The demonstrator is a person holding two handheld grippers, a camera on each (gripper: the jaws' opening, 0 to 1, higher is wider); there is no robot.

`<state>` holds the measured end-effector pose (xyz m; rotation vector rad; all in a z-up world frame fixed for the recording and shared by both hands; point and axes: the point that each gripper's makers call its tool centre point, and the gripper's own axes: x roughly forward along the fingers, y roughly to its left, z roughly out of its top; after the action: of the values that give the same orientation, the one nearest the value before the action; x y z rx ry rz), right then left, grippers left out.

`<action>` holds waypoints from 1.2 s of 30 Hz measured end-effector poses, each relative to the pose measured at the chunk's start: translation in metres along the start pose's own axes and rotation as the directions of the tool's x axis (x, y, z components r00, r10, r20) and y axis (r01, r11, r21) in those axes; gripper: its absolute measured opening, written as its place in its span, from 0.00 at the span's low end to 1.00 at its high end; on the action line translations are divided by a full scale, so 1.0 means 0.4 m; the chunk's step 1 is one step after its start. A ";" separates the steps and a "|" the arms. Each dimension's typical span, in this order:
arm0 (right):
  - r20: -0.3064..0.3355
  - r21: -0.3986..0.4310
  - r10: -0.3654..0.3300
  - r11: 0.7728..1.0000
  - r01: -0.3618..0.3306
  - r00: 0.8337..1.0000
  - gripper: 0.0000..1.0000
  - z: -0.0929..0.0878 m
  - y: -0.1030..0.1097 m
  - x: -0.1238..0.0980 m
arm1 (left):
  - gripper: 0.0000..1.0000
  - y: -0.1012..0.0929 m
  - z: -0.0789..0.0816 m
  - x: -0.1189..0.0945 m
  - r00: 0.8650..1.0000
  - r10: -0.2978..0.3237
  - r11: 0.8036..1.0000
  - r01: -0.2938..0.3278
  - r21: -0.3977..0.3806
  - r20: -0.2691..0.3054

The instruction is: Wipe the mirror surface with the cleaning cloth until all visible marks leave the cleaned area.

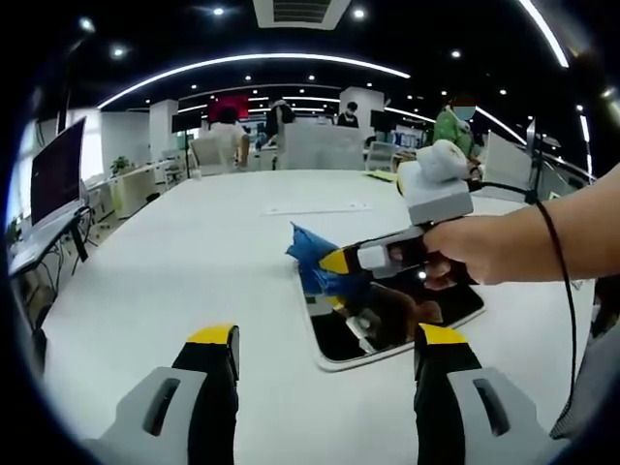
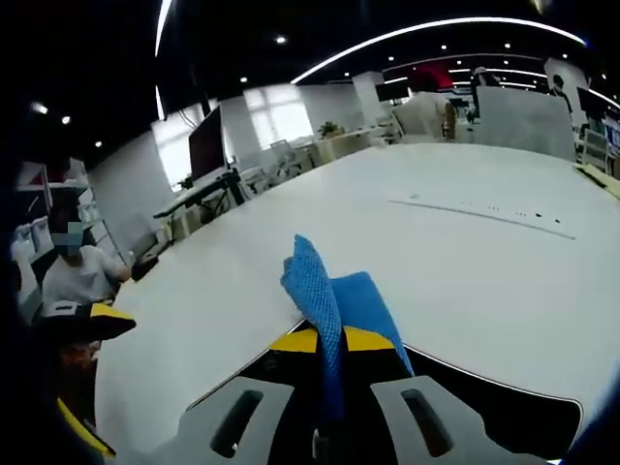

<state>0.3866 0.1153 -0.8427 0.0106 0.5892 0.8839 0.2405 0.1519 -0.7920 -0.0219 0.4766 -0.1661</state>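
A broad white tabletop (image 1: pixel 194 262) stretches across an open office. Curved strip lights (image 1: pixel 252 63) cross the dark ceiling. Bright windows (image 2: pixel 276 116) stand behind desks with a monitor (image 1: pixel 56 172).

The left gripper view looks forward over the table (image 1: pixel 194 252) from some way back, mirror (image 1: pixel 397 325) beyond its jaws. The right gripper view sits close, cloth (image 2: pixel 329 291) between its jaws. Both share table, cloth, mirror.
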 end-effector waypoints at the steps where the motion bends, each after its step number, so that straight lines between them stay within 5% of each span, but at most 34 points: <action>1: -0.001 -0.001 -0.001 1.000 0.001 1.000 0.03 0.000 -0.001 0.000 | 0.74 0.001 0.001 -0.001 1.000 0.002 1.000 -0.002 0.000 0.001; 36: -0.020 0.002 0.100 0.995 -0.100 0.995 0.03 -0.070 0.108 -0.080 | 0.74 0.002 0.010 -0.002 1.000 0.010 1.000 -0.011 0.024 0.009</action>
<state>0.3258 0.1134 -0.8404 0.0322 0.6120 0.9819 0.2415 0.1530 -0.7882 0.0031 0.4662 -0.1614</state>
